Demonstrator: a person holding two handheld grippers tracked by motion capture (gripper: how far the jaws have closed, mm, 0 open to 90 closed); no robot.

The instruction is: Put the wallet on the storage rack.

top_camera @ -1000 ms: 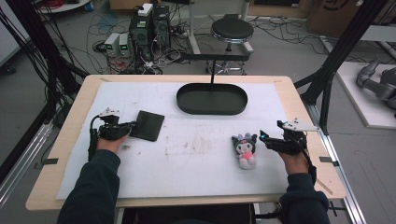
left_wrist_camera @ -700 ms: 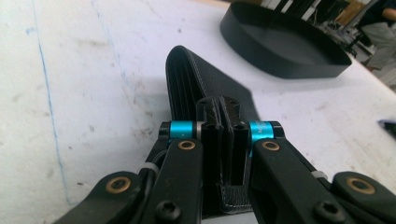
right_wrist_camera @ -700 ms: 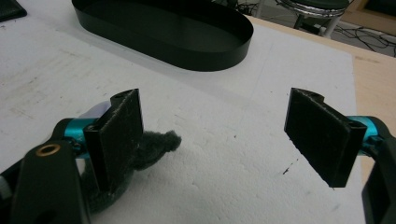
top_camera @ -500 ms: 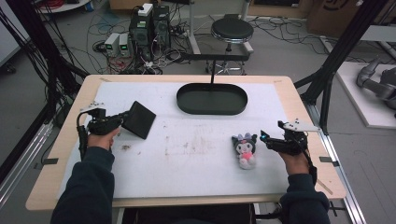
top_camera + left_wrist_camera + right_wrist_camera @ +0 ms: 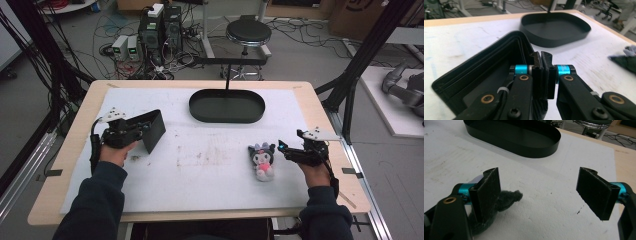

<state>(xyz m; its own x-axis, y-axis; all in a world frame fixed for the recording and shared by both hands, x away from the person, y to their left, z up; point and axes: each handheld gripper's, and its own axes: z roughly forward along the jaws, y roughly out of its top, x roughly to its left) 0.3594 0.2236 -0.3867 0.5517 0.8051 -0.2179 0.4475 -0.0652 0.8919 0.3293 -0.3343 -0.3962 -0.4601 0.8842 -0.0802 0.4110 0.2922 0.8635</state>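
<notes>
High view: left gripper (image 5: pixel 145 131) raised, wallet (image 5: pixel 152 131) clamped.

At left of the frame I have the left gripper (image 5: pixel 142 131) clamped on the black wallet (image 5: pixel 150 129), tilted up off the white mat (image 5: pixel 210 165). At right, the right gripper (image 5: pixel 285 149) sits just beside the plush toy (image 5: pixel 263 160); the black tray (image 5: pixel 227 106) lies top centre.

No text, label, brand, number or sign can be read anywhere; the boxes at the upper right of the high view are too blurred
</notes>
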